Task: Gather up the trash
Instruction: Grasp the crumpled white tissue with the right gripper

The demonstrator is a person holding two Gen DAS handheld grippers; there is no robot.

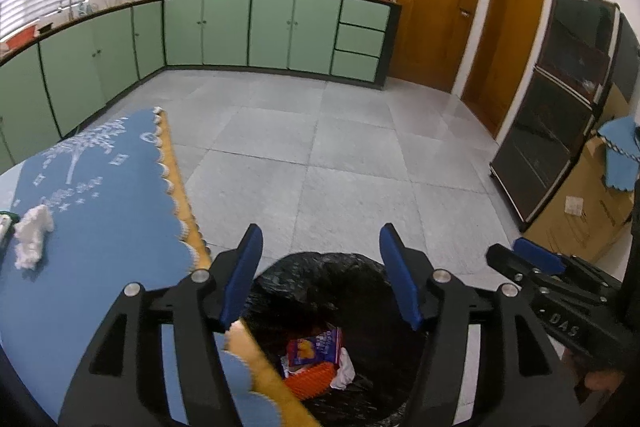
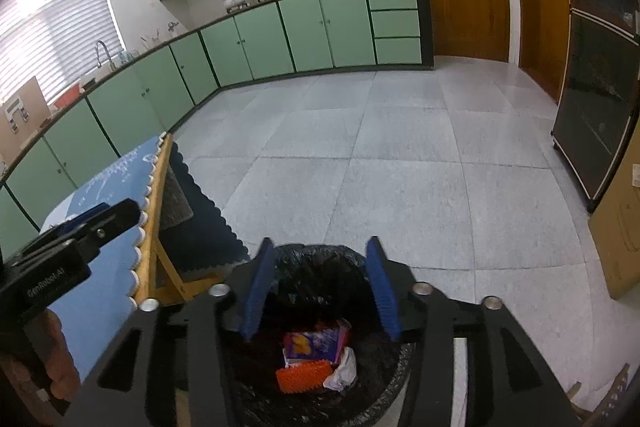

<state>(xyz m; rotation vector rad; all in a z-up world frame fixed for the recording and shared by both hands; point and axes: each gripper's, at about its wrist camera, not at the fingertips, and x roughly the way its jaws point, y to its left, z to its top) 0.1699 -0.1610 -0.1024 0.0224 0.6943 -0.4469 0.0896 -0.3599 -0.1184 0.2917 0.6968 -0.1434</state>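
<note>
A trash bin lined with a black bag point(image 1: 320, 267) point(image 2: 320, 259) stands on the floor beside the table. Inside lie an orange ridged item point(image 1: 310, 377) point(image 2: 302, 377), a purple-and-red wrapper point(image 1: 316, 345) point(image 2: 314, 343) and a crumpled white tissue point(image 1: 344, 373) point(image 2: 344, 371). My left gripper point(image 1: 322, 247) is open and empty above the bin. My right gripper point(image 2: 320, 259) is open and empty above the bin too. A crumpled white tissue point(image 1: 32, 235) lies on the blue tablecloth point(image 1: 100, 207) at the left.
The wooden table edge point(image 1: 180, 183) point(image 2: 154, 223) runs next to the bin. Green cabinets point(image 1: 248, 27) line the far walls. A dark cabinet point(image 1: 560, 107) and cardboard boxes point(image 1: 580, 211) stand at the right. Grey tiled floor point(image 1: 340, 155) lies ahead.
</note>
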